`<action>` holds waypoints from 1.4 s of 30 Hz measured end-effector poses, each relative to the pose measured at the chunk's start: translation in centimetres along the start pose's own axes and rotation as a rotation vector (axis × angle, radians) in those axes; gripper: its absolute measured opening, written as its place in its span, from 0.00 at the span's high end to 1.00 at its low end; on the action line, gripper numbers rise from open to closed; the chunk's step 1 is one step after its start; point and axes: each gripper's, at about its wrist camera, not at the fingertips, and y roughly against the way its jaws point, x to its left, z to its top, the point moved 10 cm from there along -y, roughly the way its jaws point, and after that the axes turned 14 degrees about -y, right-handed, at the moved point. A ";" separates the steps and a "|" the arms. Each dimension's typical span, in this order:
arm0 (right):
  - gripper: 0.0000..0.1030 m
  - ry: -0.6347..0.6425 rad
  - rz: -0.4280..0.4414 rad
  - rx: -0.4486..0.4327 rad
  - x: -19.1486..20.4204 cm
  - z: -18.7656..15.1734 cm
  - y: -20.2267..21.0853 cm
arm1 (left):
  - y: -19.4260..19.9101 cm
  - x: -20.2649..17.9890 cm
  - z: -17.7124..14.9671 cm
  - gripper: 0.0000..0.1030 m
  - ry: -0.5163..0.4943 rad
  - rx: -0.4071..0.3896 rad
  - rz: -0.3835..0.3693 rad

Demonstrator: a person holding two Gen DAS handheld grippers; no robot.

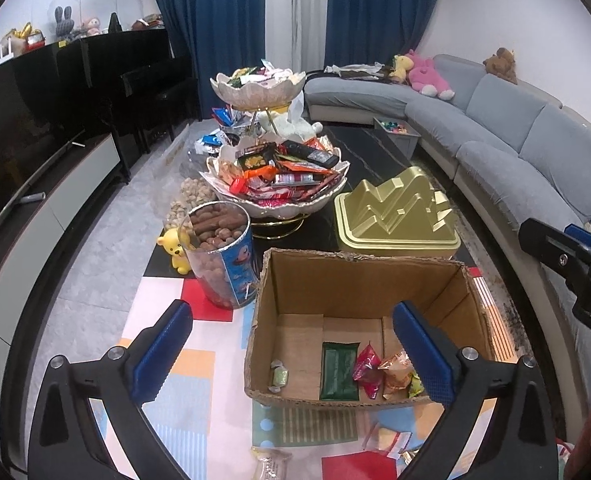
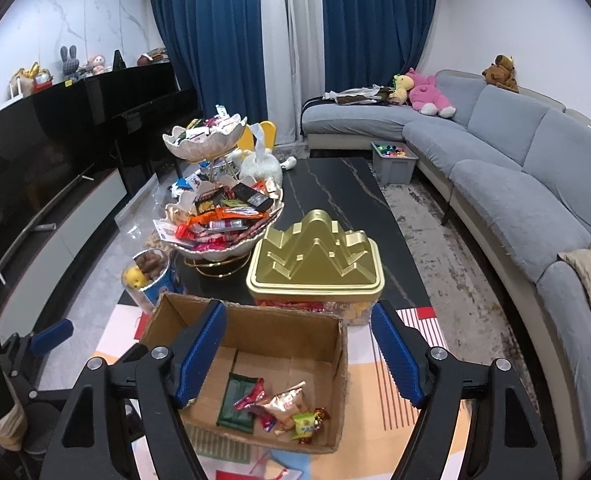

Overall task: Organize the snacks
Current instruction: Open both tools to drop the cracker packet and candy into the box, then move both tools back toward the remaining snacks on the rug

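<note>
1. The open brown cardboard box (image 1: 359, 320) sits at the near end of the low table, on a mat of coloured squares (image 1: 199, 308). It is the collecting place, and it already holds a few wrapped snacks on its floor.
2. Behind it stand a gold tin with a ridged, mountain-shaped lid (image 2: 315, 264) and a two-tier cream petal-shaped snack stand (image 1: 279, 184) heaped with packets. To the left is a clear tub of brown nuts with a blue label (image 1: 221, 252). Most snacks are still on the stand, so I judge the sorting to be at an early stage.
3. The left gripper (image 1: 293, 350) hovers over the box's left half with its blue-padded jaws spread as wide as they go. Nothing is between them and they touch nothing.
4. The right gripper (image 2: 299, 358) hangs over the box's right side, jaws parted and likewise empty. The snacks lie below it, apart from the pads.
5. In the box, largest first, are a flat dark green packet (image 1: 338, 372), a shiny orange-gold packet (image 2: 283, 402), a red foil sachet (image 1: 367, 368), a small yellow-green sachet (image 2: 304, 426) and a pale wrapped sweet near the left wall (image 1: 278, 374).
6. To do this step well, lift both grippers straight up clear of the cardboard rim. Then reach to the stand for one packet at a time, gripping its flat body rather than a loose edge.
</note>
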 end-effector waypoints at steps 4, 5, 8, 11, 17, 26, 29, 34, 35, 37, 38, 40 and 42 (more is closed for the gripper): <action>0.27 -0.001 -0.006 -0.011 -0.5 0.0 1.1 | 1.3 -0.1 0.0 0.01 -0.008 -0.013 0.005; 0.27 -0.004 -0.006 -0.013 -0.7 0.0 1.5 | 1.7 -0.1 0.0 0.01 -0.009 -0.016 0.005; 0.27 -0.003 -0.010 -0.020 -0.9 -0.1 2.3 | 2.6 -0.3 -0.2 0.01 -0.012 -0.023 0.007; 0.27 0.002 -0.014 -0.027 -1.1 -0.4 3.1 | 3.5 -0.4 -0.7 0.01 -0.017 -0.027 0.010; 0.27 0.008 -0.019 -0.030 -1.4 -1.5 4.4 | 4.8 -0.6 -1.7 0.01 -0.021 -0.029 0.014; 0.27 0.010 -0.030 -0.025 -1.9 -3.6 5.5 | 5.9 -1.1 -3.9 0.01 -0.028 -0.016 0.012; 0.27 0.017 -0.038 -0.021 -2.1 -4.5 5.8 | 6.0 -1.1 -4.8 0.01 -0.029 -0.009 0.013; 0.27 0.019 -0.052 -0.007 -2.6 -6.2 6.0 | 6.1 -1.4 -6.6 0.01 -0.021 0.007 0.007; 0.27 0.019 -0.055 -0.004 -2.7 -6.6 6.0 | 6.1 -1.5 -7.0 0.01 -0.020 0.011 0.005; 0.27 0.021 -0.061 0.001 -2.9 -7.2 6.0 | 6.0 -1.6 -7.7 0.01 -0.021 0.018 0.005; 0.27 0.024 -0.066 0.004 -3.0 -7.7 5.9 | 6.0 -1.6 -8.2 0.01 -0.022 0.023 0.006; 0.27 0.029 -0.071 0.009 -3.1 -8.3 5.9 | 5.8 -1.7 -8.9 0.01 -0.021 0.031 0.006; 0.27 0.036 -0.078 0.018 -3.3 -9.0 5.7 | 5.6 -1.9 -9.9 0.01 -0.018 0.043 0.006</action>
